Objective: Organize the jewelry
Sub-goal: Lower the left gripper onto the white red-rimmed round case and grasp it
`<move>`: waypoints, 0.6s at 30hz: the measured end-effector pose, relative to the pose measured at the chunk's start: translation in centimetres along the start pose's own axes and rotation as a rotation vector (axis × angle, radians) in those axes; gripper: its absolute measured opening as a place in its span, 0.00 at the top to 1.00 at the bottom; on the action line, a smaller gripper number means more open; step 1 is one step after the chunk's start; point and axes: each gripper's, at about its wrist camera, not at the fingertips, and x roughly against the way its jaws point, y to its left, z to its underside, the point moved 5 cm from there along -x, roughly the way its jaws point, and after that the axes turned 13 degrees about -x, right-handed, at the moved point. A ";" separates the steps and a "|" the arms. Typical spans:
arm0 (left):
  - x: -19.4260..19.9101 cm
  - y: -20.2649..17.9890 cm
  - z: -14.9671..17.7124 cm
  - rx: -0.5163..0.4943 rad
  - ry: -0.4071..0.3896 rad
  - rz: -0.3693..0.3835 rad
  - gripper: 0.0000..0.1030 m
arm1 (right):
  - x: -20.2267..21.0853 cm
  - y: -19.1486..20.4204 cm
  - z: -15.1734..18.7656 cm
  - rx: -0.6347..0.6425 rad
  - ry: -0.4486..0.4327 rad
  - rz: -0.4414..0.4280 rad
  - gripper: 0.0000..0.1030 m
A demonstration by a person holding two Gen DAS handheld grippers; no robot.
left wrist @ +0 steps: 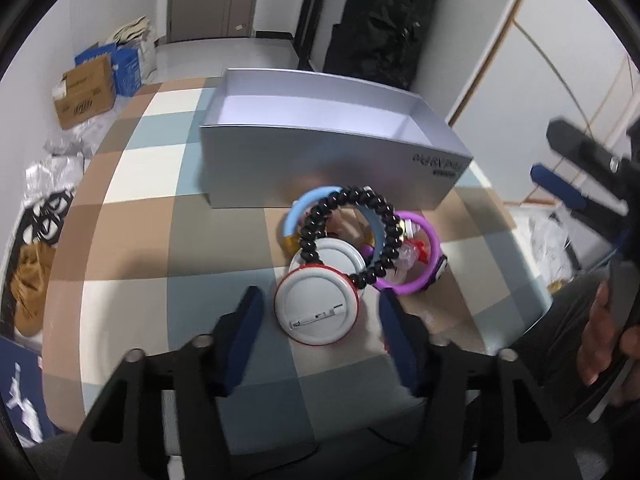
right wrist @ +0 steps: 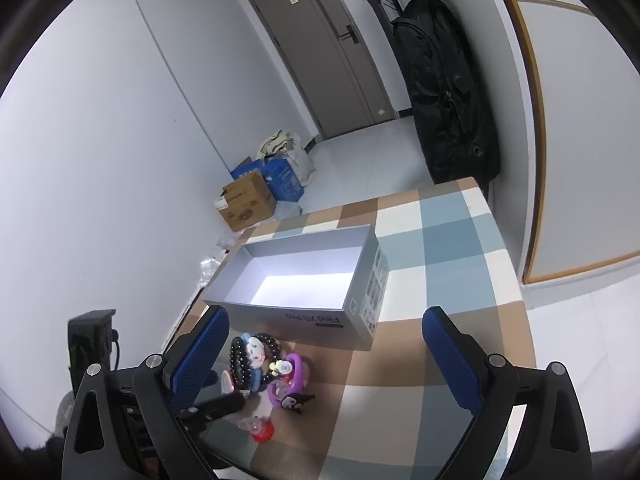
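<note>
On checked table [left wrist: 132, 240], badge [left wrist: 318, 312] (pin-side up) lies between left hand-held gripper [left wrist: 320, 300] pads.

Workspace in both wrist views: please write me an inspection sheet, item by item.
Surface: checked tablecloth on a table.
Job's things: open grey box, inside bare; black bead bracelet, blue bangle, purple bangle and round pin badge heaped before it.
Clutter: nothing seen on the table beyond these.
Grippers: left tongs straddle the badge, pads not touching; right tongs open, empty.
Cables: nothing seen.
Surroundings: cardboard boxes, black bag, door.
</note>
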 end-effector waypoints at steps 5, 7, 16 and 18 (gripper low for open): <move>0.2 0.2 0.4 -0.022 0.029 -0.043 0.64 | 0.0 -0.1 0.1 -0.015 0.012 -0.001 0.05; 0.4 0.6 0.5 0.013 0.023 -0.013 0.64 | 0.1 -0.1 0.1 -0.015 0.011 0.001 0.05; 1.4 1.5 0.4 0.091 -0.005 0.040 0.64 | 0.1 0.0 0.5 0.002 0.005 0.014 0.05; 1.7 1.6 0.2 0.098 -0.016 0.042 0.64 | 0.1 0.1 0.7 0.011 0.015 0.017 0.05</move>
